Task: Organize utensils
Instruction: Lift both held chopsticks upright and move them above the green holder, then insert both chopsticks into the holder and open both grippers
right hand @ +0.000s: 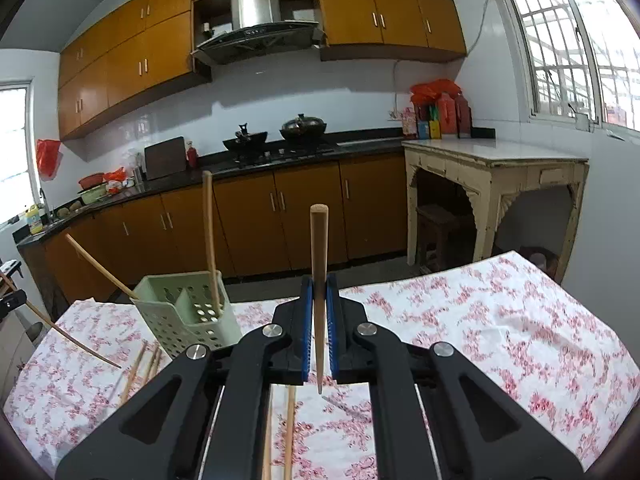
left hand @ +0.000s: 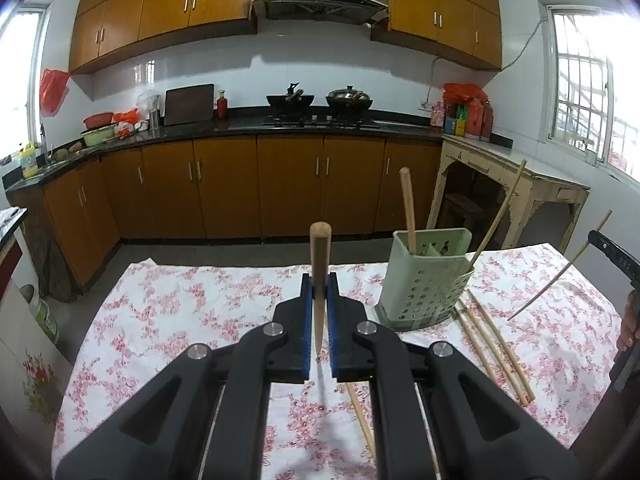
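Table: a floral tablecloth [left hand: 192,312] in pink and white covers it; it carries the holder and the loose chopsticks.
Kitchen behind: brown cabinets [left hand: 224,184] run under a dark counter with two black pans on the hob; a cream side table [right hand: 492,168] stands by the window.
Left gripper [left hand: 319,284]: black with blue pads, jaws drawn close and clamped on one wooden chopstick [left hand: 320,264], which stands nearly upright, blunt end up, tapered tip hanging clear above the cloth.
Right gripper [right hand: 319,284]: same build, jaws likewise pinched narrow on a second chopstick [right hand: 319,280], upright, blunt end up, tip off the table.
Utensil holder [left hand: 428,280]: pale green, perforated, divided into compartments, standing on the cloth to the right of the left gripper and to the left of the right one.
Contents of holder: one chopstick [left hand: 408,208] stands in a compartment; a thinner stick [left hand: 496,216] leans out over the rim.
Loose chopsticks [left hand: 496,344]: several lie on the cloth just beside the holder's base; another one [right hand: 289,432] lies under the right gripper.
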The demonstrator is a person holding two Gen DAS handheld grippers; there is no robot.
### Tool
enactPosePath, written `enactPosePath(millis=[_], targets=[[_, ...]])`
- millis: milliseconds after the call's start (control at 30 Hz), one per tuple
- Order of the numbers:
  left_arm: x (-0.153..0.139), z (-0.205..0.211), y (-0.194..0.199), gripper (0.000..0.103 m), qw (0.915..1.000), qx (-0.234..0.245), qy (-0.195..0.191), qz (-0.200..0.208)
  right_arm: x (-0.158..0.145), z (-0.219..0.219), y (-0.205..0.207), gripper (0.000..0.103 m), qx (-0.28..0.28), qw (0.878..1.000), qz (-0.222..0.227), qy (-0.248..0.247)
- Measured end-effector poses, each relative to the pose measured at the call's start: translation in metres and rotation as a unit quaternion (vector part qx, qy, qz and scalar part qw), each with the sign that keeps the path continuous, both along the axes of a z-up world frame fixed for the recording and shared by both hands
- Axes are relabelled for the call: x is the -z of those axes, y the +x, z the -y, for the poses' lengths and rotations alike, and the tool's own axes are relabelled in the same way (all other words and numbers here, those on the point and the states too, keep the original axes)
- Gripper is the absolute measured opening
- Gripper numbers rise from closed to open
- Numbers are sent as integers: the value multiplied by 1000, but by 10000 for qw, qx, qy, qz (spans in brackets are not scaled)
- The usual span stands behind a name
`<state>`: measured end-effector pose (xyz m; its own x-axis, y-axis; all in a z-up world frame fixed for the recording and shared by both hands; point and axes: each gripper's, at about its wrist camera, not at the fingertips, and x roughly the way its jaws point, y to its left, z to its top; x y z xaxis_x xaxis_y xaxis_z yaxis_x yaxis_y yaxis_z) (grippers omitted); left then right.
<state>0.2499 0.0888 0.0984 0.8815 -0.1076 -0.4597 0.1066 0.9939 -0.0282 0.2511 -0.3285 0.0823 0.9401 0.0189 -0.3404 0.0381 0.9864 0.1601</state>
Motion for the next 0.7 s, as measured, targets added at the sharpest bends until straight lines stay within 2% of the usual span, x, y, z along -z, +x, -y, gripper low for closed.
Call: enactPosePath(millis=[400, 700], targets=[[-61, 39, -21, 8, 9969, 688, -126, 351, -61, -25, -5, 7, -694, 9965, 293, 353], [-99, 74, -8, 8, 9942, 786, -294, 676, -86, -55, -5, 7, -1053, 9921, 598, 330]])
